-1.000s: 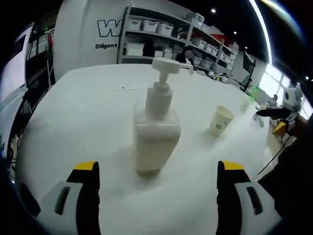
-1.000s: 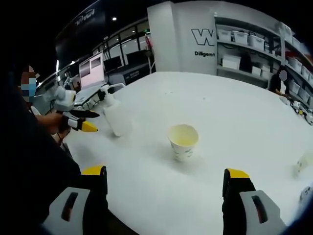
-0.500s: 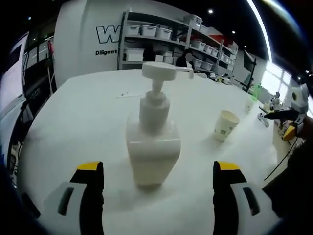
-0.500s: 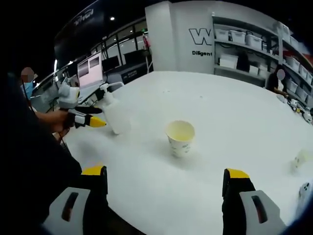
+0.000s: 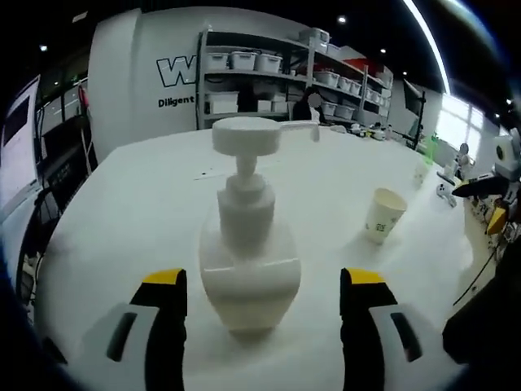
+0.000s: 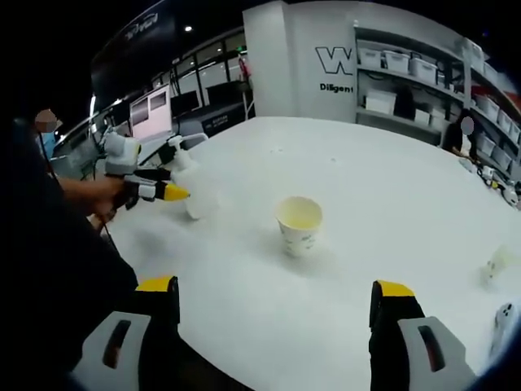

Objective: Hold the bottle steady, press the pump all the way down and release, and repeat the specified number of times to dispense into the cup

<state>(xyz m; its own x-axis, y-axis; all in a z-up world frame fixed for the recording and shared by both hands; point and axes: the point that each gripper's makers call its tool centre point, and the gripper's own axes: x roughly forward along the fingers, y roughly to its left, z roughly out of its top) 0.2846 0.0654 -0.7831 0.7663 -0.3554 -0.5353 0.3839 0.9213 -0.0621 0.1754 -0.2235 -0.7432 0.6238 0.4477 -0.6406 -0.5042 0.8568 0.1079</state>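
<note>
Shelving [image 5: 269,77] w/ bins behind bottle [image 5: 248,257], cup [image 5: 383,215].

The left gripper [image 6: 163,186] partly hides the bottle [image 6: 198,195]; the cup [image 5: 383,216] print is too small to read.

- pump bottle [image 5: 248,257] stands upright on the table [image 5: 138,204], right between the left gripper [image 5: 262,287] jaws, which sit on either side of it with gaps, not touching
- cup [image 5: 384,215] is on the table too, off to the bottle's right and further back, well apart
- in the right gripper view, cup [image 6: 299,226] is ahead of the right gripper [image 6: 277,301], bottle [image 6: 194,189] off to its left
- shelving [image 5: 269,77] stands behind the table
</note>
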